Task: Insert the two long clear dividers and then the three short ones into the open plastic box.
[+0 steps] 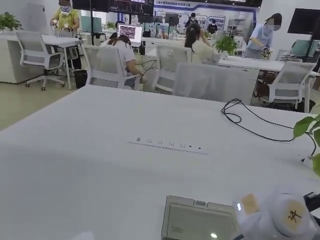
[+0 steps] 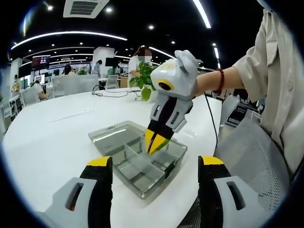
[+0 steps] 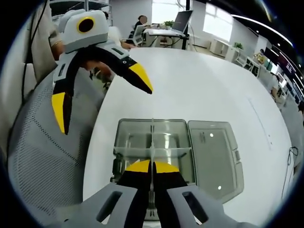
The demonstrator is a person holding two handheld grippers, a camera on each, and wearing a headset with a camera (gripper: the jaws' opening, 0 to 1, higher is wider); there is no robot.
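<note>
The clear plastic box point(image 3: 130, 137) lies open near the table edge, its lid point(image 3: 213, 156) folded out flat beside it. Clear dividers stand inside it, one lengthwise and one crosswise point(image 3: 166, 151). My right gripper point(image 3: 152, 166) is shut on the thin edge of a clear divider point(image 3: 152, 135), held upright over the middle of the box. The left gripper view shows the box point(image 2: 118, 140) with the right gripper point(image 2: 156, 142) dipping into it from above. My left gripper point(image 2: 156, 161) is open wide with nothing between its jaws, held short of the box. The lid point(image 1: 200, 220) lies at the bottom of the head view.
A white power strip point(image 1: 167, 145) is set into the table's middle, with a black cable point(image 1: 250, 122) behind it on the right. Plant leaves point(image 1: 307, 125) hang over the right edge. A mesh chair point(image 3: 42, 152) stands by the box. A gripper point(image 1: 280, 217) is at the bottom right.
</note>
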